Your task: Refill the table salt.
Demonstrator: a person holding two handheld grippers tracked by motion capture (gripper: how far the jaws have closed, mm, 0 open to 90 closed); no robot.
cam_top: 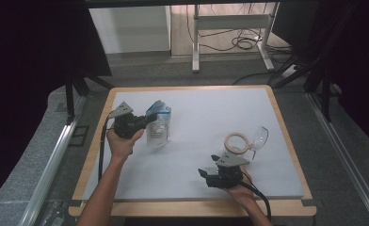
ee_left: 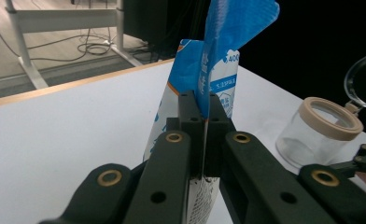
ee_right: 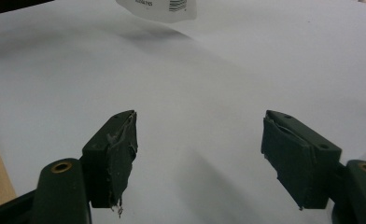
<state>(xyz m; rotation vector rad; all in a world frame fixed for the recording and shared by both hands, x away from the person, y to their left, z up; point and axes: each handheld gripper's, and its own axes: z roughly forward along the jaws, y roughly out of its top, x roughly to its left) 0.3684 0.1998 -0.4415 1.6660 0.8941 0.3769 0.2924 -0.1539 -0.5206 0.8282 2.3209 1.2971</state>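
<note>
Nearest the person, at about five o'clock on the white table (cam_top: pixel 196 141), the right gripper (cam_top: pixel 205 175) rests low with its jaws standing well apart and nothing between them; in the right gripper view only bare tabletop lies between the two worn pads (ee_right: pixel 120 154).

Just beyond it, toward three o'clock, stands a clear jar (cam_top: pixel 236 143) with a tan rim, and touching or just beside it at its right a stemmed glass (cam_top: pixel 259 137) lying tilted. Both look rigid, smooth and breakable, so a firm squeeze or a knock from a passing hand could tip or crack them.

Farther off, at about ten o'clock, the left gripper (cam_top: pixel 148 120) is clamped shut on the blue-and-white pouch (cam_top: pixel 158 126), pinching its flattened top edge. In the left gripper view the jaws meet on the thin blue seam (ee_left: pixel 204 88), and the body of the pouch hangs below them, close over the table.

The pouch looks like soft, thin film: light, pliable, somewhat slick, and likely to sag or swing under its own contents. The sealed top seam seems the best place to grip, since it is flat and doubled; the belly would probably buckle and slide between the pads.
</note>
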